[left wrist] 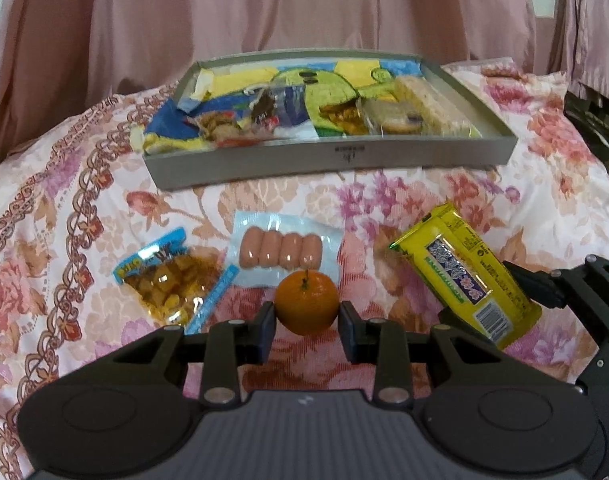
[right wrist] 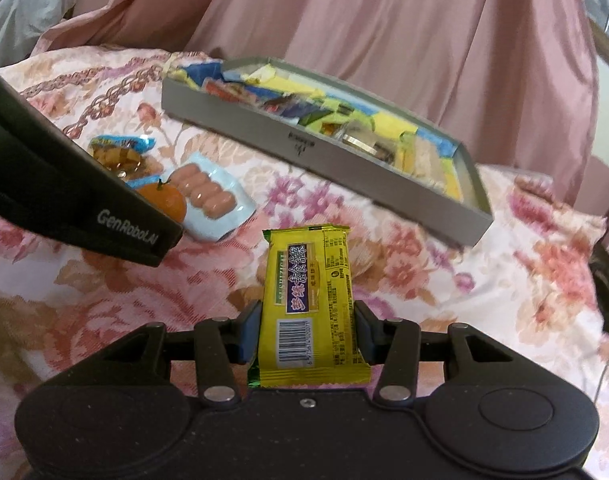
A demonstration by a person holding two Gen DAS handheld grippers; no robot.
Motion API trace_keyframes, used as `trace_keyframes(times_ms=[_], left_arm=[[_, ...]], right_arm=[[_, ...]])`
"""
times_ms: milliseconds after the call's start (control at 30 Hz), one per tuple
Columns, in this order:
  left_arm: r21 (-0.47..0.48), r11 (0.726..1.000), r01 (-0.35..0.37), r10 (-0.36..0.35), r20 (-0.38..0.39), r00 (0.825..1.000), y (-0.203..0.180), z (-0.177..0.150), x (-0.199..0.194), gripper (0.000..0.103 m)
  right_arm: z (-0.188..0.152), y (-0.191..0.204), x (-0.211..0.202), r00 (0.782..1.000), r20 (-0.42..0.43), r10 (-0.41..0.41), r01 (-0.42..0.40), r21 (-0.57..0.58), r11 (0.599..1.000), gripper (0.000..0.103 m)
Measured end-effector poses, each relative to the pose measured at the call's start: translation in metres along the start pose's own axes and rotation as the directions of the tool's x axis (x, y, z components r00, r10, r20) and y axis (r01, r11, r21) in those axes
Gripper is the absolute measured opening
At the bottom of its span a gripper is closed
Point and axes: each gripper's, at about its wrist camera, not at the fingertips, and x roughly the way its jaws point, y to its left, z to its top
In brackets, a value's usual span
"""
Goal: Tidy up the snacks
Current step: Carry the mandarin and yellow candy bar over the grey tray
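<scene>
Left claw (left wrist: 306,322): pads pinch orange (left wrist: 306,301); round skin may roll out. Right claw (right wrist: 306,330): clamped on yellow bar (right wrist: 310,304); slick wrapper may slide. Tray (left wrist: 332,156) ahead of both, crowded; 2 packs remain beyond orange.

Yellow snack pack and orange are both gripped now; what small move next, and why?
Probably carry the yellow snack pack in the right gripper forward over the grey tray and release. The left gripper already pinches the orange, which can follow.
</scene>
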Motion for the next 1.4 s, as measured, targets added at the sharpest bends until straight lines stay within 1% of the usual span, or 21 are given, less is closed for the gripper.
trace_keyframes(times_ms=[133,333,433,500,567,667,833,933,1000,1033,1067,1100,1167,1233,1300,1400], left_arm=[[-0.011,1.000,-0.015,0.015,0.037,0.999,0.000,0.014,-0.005,0.037],[-0.035,0.999,-0.036,0.040,0.102,0.994,-0.002,0.046,-0.008,0.037],[-0.037,0.998,-0.045,0.050,0.133,0.990,-0.005,0.066,-0.005,0.037],[-0.039,0.998,-0.050,0.055,0.151,0.987,-0.007,0.078,-0.002,0.037],[-0.047,0.997,-0.053,0.060,0.163,0.985,-0.011,0.091,0.006,0.037],[-0.060,0.997,-0.046,0.057,0.187,0.981,-0.015,0.108,0.016,0.037],[-0.095,0.995,-0.036,0.055,0.206,0.977,-0.022,0.130,0.041,0.037],[-0.098,0.994,-0.048,0.067,0.208,0.976,-0.024,0.137,0.056,0.037],[-0.102,0.993,-0.057,0.077,0.201,0.976,-0.026,0.138,0.065,0.037],[-0.106,0.993,-0.058,0.078,0.196,0.977,-0.026,0.139,0.068,0.037],[-0.110,0.992,-0.057,0.078,0.192,0.978,-0.026,0.139,0.071,0.037],[-0.116,0.992,-0.056,0.077,0.186,0.979,-0.026,0.140,0.074,0.037],[-0.121,0.991,-0.051,0.072,0.175,0.982,-0.028,0.142,0.081,0.037],[-0.115,0.992,-0.054,0.074,0.175,0.982,-0.031,0.144,0.085,0.037],[-0.102,0.993,-0.058,0.075,0.179,0.981,-0.034,0.146,0.088,0.037],[-0.078,0.995,-0.068,0.081,0.177,0.981,-0.038,0.148,0.093,0.037]], right_arm=[[0.004,-0.007,-0.005,0.997,0.062,-0.042,0.040,0.020,0.999,0.049],[0.014,-0.026,-0.010,0.979,0.164,-0.120,0.104,0.101,0.989,0.049],[0.018,-0.038,-0.012,0.962,0.216,-0.169,0.141,0.137,0.980,0.049],[0.021,-0.047,-0.011,0.944,0.253,-0.209,0.173,0.156,0.972,0.049],[0.025,-0.055,-0.008,0.928,0.278,-0.247,0.206,0.170,0.964,0.049],[0.031,-0.067,-0.001,0.910,0.301,-0.284,0.240,0.175,0.955,0.049],[0.037,-0.087,0.016,0.895,0.321,-0.310,0.260,0.190,0.947,0.049],[0.041,-0.097,0.030,0.891,0.318,-0.324,0.266,0.211,0.941,0.049],[0.043,-0.105,0.040,0.893,0.301,-0.334,0.266,0.245,0.932,0.049],[0.045,-0.110,0.047,0.899,0.284,-0.333,0.256,0.275,0.927,0.049],[0.046,-0.114,0.053,0.909,0.269,-0.318,0.239,0.289,0.927,0.050],[0.046,-0.116,0.058,0.914,0.261,-0.310,0.232,0.289,0.929,0.050],[0.046,-0.118,0.067,0.917,0.257,-0.303,0.226,0.290,0.930,0.050],[0.047,-0.123,0.074,0.924,0.250,-0.289,0.202,0.323,0.925,0.050],[0.048,-0.125,0.079,0.926,0.252,-0.280,0.183,0.348,0.919,0.050],[0.049,-0.124,0.089,0.936,0.246,-0.251,0.153,0.359,0.921,0.050]])
